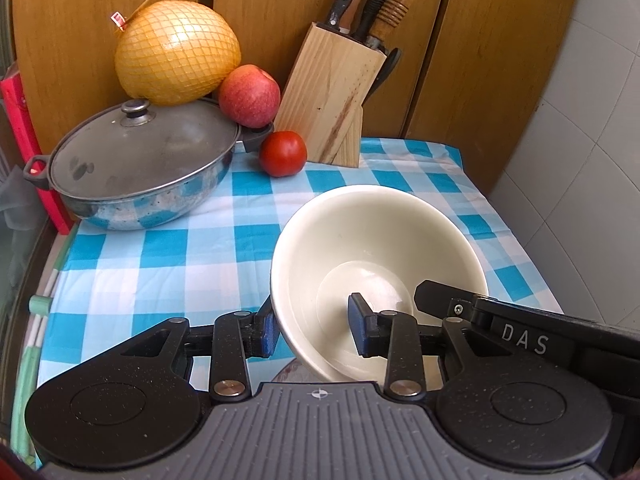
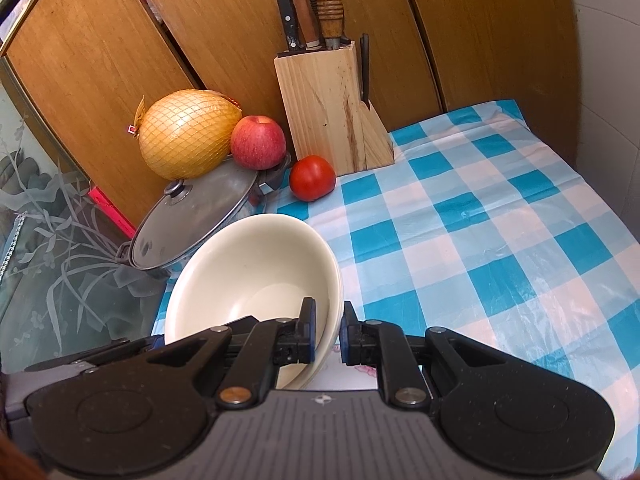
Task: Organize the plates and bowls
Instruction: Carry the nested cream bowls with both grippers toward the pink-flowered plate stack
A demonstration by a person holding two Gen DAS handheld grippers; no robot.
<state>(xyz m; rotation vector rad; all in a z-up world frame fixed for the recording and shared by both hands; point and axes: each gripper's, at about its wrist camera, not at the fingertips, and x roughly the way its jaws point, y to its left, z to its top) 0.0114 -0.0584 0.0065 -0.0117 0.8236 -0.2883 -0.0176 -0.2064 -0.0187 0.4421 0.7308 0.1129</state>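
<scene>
Both grippers were clamped on the cream bowl (image 1: pixel 376 248), the left gripper (image 1: pixel 316 326) pinching its left wall and the right gripper (image 2: pixel 328 332) squeezed tight on its right rim. Tilted, the bowl hung low over the blue-checked worktop (image 2: pixel 480 240). Behind it sat a lidded pot (image 1: pixel 136 172), a netted pomelo (image 1: pixel 176 52), an apple (image 1: pixel 248 94), a tomato (image 1: pixel 283 153) and a knife block (image 1: pixel 328 96).

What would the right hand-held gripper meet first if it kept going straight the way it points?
Nothing new at once: the right hand-held gripper is already clamped on the cream bowl wall. Beyond the bowl, the line seems to run toward the tomato and knife block, though depth is unclear.
</scene>
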